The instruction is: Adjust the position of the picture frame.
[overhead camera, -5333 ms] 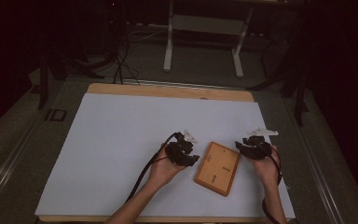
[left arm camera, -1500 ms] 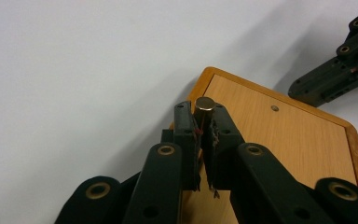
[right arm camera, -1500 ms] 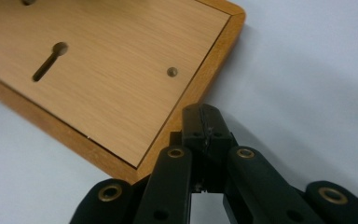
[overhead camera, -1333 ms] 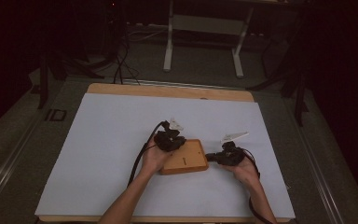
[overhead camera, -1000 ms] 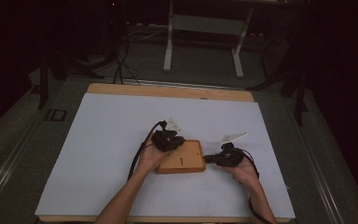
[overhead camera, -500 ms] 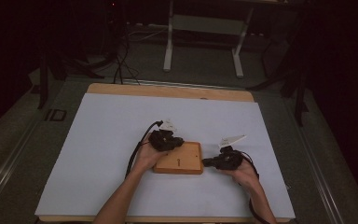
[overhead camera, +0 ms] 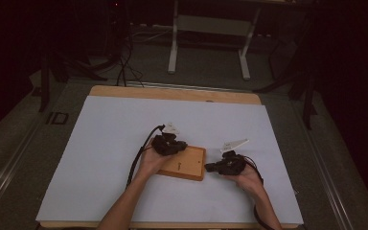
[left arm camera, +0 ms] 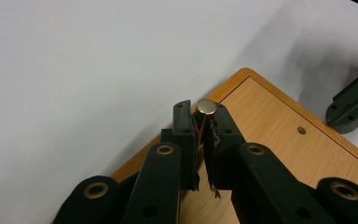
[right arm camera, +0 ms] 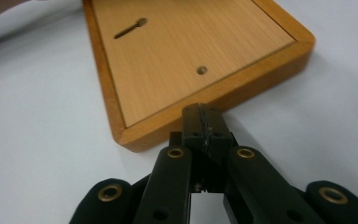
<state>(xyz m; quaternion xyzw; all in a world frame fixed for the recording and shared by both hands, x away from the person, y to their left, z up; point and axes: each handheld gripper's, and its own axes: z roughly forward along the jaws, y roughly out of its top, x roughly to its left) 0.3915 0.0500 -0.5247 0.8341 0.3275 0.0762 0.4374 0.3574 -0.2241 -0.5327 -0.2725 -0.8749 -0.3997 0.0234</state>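
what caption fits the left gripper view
Left gripper pinching a small metal disc above the corner of a wooden board.

Wooden board (overhead camera: 184, 164) flat on the white sheet (overhead camera: 100, 143) covering the table (overhead camera: 172, 93), left gripper (overhead camera: 168, 143) over the board's left end, small metal disc (left arm camera: 206, 107) between its jaws, right gripper (overhead camera: 220, 166) just right of the board, tips against its edge

Dim high view, dark surroundings, bright sharp gripper views
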